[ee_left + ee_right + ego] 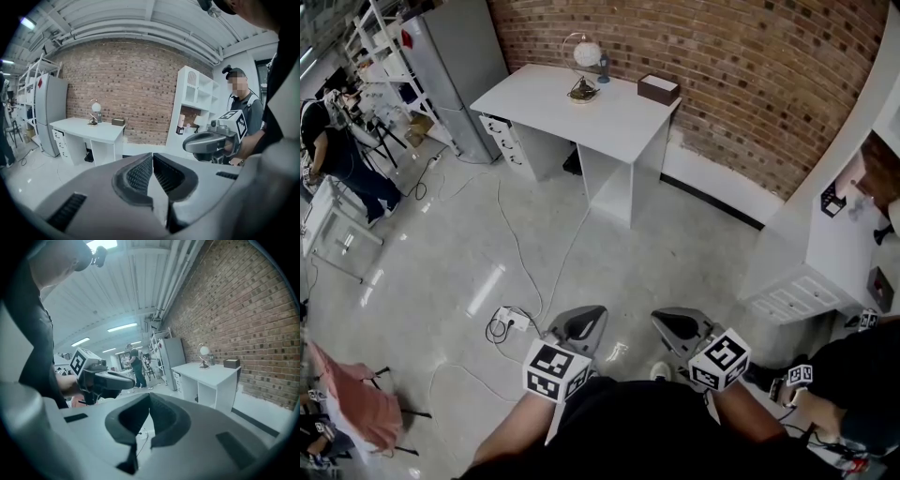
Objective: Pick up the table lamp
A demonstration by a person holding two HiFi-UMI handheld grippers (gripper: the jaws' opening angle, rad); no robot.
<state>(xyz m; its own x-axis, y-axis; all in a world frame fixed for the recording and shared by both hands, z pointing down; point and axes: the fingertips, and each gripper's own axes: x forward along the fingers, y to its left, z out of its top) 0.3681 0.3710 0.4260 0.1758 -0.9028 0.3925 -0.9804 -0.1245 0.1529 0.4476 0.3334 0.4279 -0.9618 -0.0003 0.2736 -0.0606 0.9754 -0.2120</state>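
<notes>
Table lamp (584, 67) near back edge of white desk (619, 127), brown box (658, 88) at its back right corner. Left gripper (581, 324) and right gripper (676, 327) both closed, empty, well apart from desk.

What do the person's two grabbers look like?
The left hand-held gripper and the right hand-held gripper are smooth grey plastic, each with two rounded jaws lined with dark ribbed pads. Each carries a white cube printed with black square markers. The person wears a black top.
</notes>
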